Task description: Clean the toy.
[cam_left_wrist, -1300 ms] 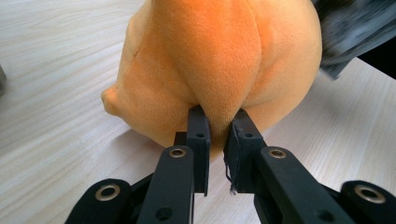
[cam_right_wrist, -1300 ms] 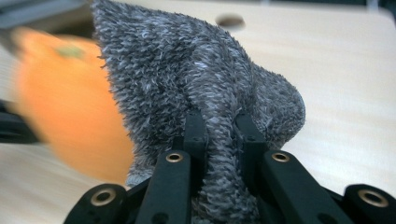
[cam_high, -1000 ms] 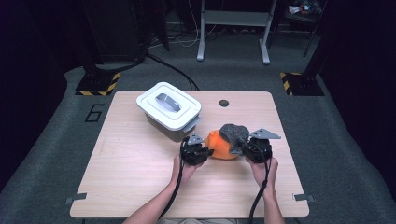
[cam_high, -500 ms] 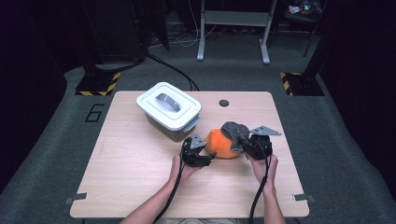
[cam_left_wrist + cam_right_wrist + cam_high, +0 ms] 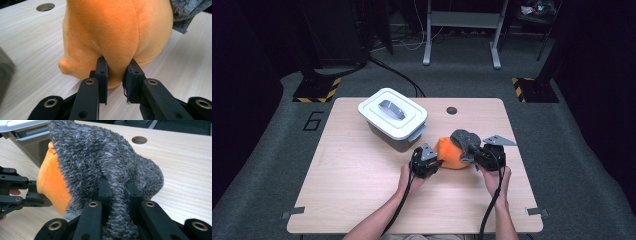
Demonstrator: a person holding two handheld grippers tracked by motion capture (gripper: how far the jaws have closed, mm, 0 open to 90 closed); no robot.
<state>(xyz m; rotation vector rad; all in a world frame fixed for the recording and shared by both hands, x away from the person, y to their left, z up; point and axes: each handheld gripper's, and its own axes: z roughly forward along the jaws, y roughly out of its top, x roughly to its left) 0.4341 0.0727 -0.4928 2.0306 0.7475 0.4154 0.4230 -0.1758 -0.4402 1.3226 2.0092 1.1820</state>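
An orange plush toy (image 5: 449,154) lies at the table's middle right, with a grey fuzzy fabric cover (image 5: 464,138) draped over its top right. My left gripper (image 5: 437,162) meets the toy from the left. Its jaws have just been closing, and in the left gripper view they (image 5: 117,66) pinch a fold of the orange plush (image 5: 112,30). From the right, my right gripper (image 5: 472,152) is shut on a bunched strip of the grey fabric (image 5: 100,157), which runs down between its jaws (image 5: 118,185). The right gripper view has the left gripper (image 5: 35,193) at the orange side (image 5: 51,185).
A white lidded container (image 5: 393,116) with a grey handle stands just behind and to the left of the toy, and its corner is close in the right gripper view (image 5: 27,135). A round hole (image 5: 452,110) sits near the far edge of the wooden table (image 5: 362,190).
The left gripper's jaws stood wider half a second ago and have closed on the orange plush again. The right gripper, the grey fabric and the container have kept still.
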